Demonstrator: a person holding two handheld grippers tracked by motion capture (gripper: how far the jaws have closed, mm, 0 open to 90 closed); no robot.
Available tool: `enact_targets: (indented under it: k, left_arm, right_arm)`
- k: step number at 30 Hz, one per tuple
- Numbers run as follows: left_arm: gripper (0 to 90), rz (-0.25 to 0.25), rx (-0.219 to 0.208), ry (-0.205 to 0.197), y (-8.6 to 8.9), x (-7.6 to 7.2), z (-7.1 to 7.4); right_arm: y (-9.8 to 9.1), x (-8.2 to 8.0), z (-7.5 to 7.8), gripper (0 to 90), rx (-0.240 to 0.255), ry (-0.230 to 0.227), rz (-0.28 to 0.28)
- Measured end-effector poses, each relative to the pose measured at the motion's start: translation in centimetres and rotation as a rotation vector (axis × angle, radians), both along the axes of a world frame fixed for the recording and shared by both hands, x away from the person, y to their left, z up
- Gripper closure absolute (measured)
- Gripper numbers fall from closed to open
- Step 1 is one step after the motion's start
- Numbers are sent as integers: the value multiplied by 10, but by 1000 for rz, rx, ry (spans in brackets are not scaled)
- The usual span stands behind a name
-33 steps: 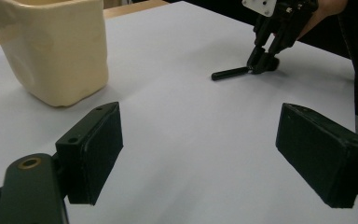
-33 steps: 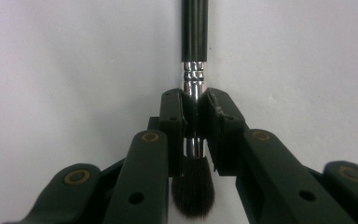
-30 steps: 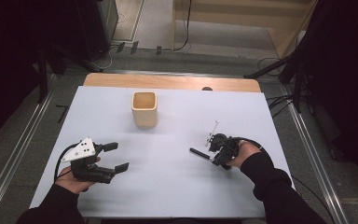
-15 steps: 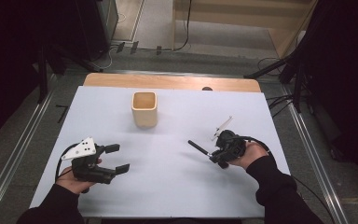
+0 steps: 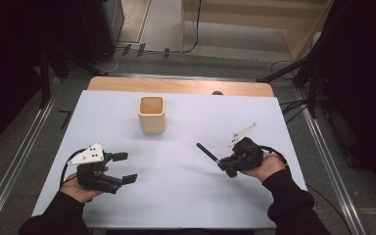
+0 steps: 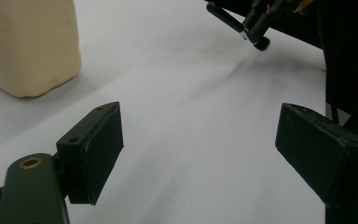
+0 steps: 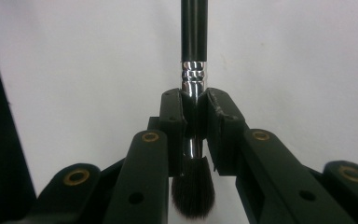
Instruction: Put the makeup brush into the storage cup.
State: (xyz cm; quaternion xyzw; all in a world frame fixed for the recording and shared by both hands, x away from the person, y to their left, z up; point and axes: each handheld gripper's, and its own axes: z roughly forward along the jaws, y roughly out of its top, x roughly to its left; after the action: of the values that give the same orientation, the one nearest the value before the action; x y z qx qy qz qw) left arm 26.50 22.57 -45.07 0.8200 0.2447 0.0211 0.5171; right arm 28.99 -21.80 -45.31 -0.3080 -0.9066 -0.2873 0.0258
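Right gripper clamped on brush ferrule, lifted off table. Left gripper gaped wide, empty. Cup empty; 1 drop-in probably left.

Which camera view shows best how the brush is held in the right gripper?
The right gripper view: the jaws clamp the brush at its silver ferrule, bristles toward the camera. The high view shows the handle sticking out of the right gripper; the left gripper view shows it far off.
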Motion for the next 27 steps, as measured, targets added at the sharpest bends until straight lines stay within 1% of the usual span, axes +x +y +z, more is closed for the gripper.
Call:
enact_targets:
  k: [1, 2, 3, 4, 6, 8, 9, 10, 11, 12, 13, 14, 15, 16, 18, 19, 21, 27]
  left_arm:
    - [157, -3, -2, 19, -2, 0, 1]
    - [157, -3, -2, 19, -2, 0, 1]
    - [158, -5, 2, 38, -3, 1, 1]
    - [158, -5, 2, 38, -3, 1, 1]
    - [157, -10, -3, 52, -5, 2, 2]
    - [157, -12, -3, 56, -6, 3, 2]
    - [157, -15, -7, 69, -8, 4, 3]
    - [157, -15, -7, 69, -8, 4, 3]
    - [157, -14, -16, 92, -9, 5, 4]
    - [158, -14, -16, 92, -9, 5, 4]
    - [159, -17, -17, 113, -10, 7, 4]
    - [163, -17, -17, 113, -10, 7, 4]
    - [164, -18, -21, 130, -11, 8, 4]
    - [165, -18, -21, 130, -11, 8, 4]
    - [167, -17, -22, 143, -13, 10, 4]
    - [166, -21, -25, 147, -14, 11, 5]
    - [166, -24, -25, 149, -15, 11, 6]
    - [170, -29, -19, 156, -20, 13, 9]
  right_arm:
    - [-2, -1, -1, 788, 53, 32, -31]
    - [-2, -1, -1, 788, 53, 32, -31]
    - [-3, -2, -2, 788, 74, 39, -44]
    - [-3, -2, -2, 788, 74, 39, -44]
    - [-3, -4, -4, 788, 98, 48, -48]
    - [-2, -6, -3, 788, 107, 40, -47]
    - [0, -8, -3, 788, 117, 38, -46]
    - [0, -8, -3, 788, 117, 38, -46]
    - [3, -10, -1, 788, 128, 31, -44]
    - [5, -11, -1, 788, 131, 20, -32]
    - [6, -13, 0, 788, 138, 9, -22]
    - [6, -13, 0, 788, 138, 9, -22]
    - [6, -12, -1, 788, 150, 29, -27]
    - [6, -12, -1, 788, 150, 29, -27]
    - [9, -14, -2, 788, 143, 39, -30]
    - [10, -14, -2, 788, 146, 32, -23]
    - [11, -14, -1, 788, 148, 32, -23]
    - [12, -14, 3, 788, 170, 42, -26]
